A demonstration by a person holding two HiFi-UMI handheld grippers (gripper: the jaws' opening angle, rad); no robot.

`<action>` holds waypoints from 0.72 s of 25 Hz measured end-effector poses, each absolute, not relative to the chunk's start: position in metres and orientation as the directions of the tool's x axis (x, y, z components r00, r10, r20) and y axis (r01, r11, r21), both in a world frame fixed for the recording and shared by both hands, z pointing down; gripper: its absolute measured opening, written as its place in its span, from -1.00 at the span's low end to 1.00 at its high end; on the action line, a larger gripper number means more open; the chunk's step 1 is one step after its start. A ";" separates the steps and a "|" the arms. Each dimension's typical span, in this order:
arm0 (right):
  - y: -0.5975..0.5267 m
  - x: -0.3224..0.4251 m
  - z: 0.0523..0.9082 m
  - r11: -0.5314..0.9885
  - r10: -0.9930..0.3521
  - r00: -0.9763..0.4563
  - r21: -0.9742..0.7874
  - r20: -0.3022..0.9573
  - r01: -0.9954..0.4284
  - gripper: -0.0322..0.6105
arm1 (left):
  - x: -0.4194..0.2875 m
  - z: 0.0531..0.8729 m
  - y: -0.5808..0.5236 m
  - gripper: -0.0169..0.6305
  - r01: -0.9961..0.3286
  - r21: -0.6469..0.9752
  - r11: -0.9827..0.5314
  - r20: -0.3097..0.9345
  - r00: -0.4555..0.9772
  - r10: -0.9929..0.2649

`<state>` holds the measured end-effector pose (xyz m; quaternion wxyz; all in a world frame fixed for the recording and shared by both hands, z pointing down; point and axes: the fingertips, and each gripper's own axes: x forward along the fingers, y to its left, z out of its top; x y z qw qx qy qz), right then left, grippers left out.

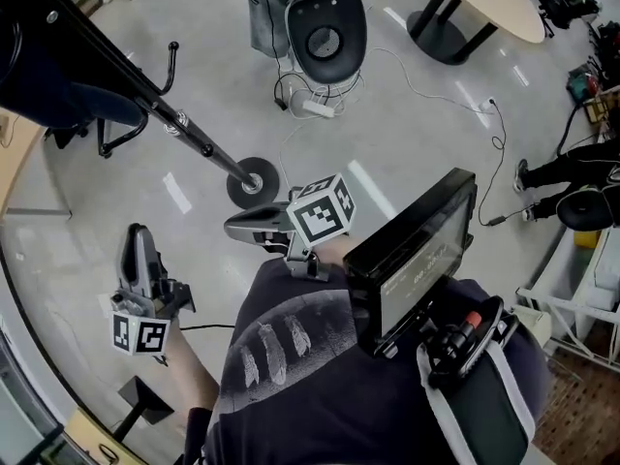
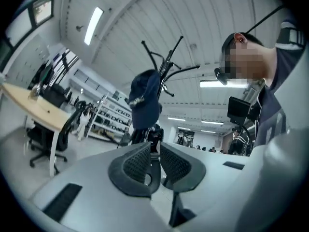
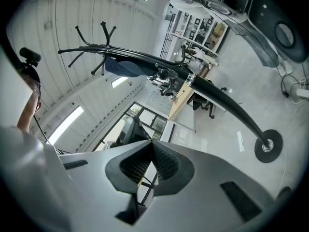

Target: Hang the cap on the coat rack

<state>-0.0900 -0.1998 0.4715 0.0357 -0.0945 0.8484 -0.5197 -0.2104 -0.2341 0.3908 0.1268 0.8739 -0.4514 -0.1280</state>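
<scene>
Cap point(image 2: 145, 99) hanging on coat rack point(image 2: 166, 62), centre of left gripper view, above and beyond left gripper point(image 2: 154, 148). Jaws slightly apart, nothing between. Right gripper point(image 3: 152, 145) pressed together, empty. Cap in the upper left there, well apart.

dark shirt point(image 1: 291, 376), pale print; grey left tool point(image 1: 136, 235) and right tool point(image 1: 232, 227), black pads point(image 2: 137, 163).

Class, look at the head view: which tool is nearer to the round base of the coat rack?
Right. The right tool sits just below the base in the head view. The left tool is farther off, down to the base's left.
</scene>
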 end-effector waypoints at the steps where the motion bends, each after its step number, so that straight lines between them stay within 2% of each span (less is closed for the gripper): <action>1: -0.201 -0.091 0.470 0.441 -0.197 -0.980 -0.889 0.037 -0.122 -0.89 | -0.202 0.408 -0.224 -0.74 -0.743 0.375 -0.555 -0.073 0.573 -0.816; 3: -0.202 -0.093 0.469 0.443 -0.189 -0.981 -0.889 0.034 -0.116 -0.89 | -0.188 0.428 -0.209 -0.74 -0.727 0.403 -0.556 -0.017 0.602 -0.799; 6: -0.197 -0.093 0.468 0.460 -0.150 -0.988 -0.883 0.022 -0.090 -0.89 | -0.173 0.431 -0.203 -0.74 -0.729 0.364 -0.580 -0.001 0.623 -0.783; 14: -0.200 -0.075 0.438 0.623 -0.106 -0.992 -0.782 -0.065 -0.016 -0.89 | -0.145 0.374 -0.225 -0.75 -0.713 0.272 -0.646 -0.114 0.642 -0.758; 18: -0.203 -0.091 0.421 0.758 -0.051 -0.998 -0.652 -0.037 -0.015 -0.89 | -0.155 0.372 -0.213 -0.75 -0.723 0.277 -0.633 -0.126 0.626 -0.770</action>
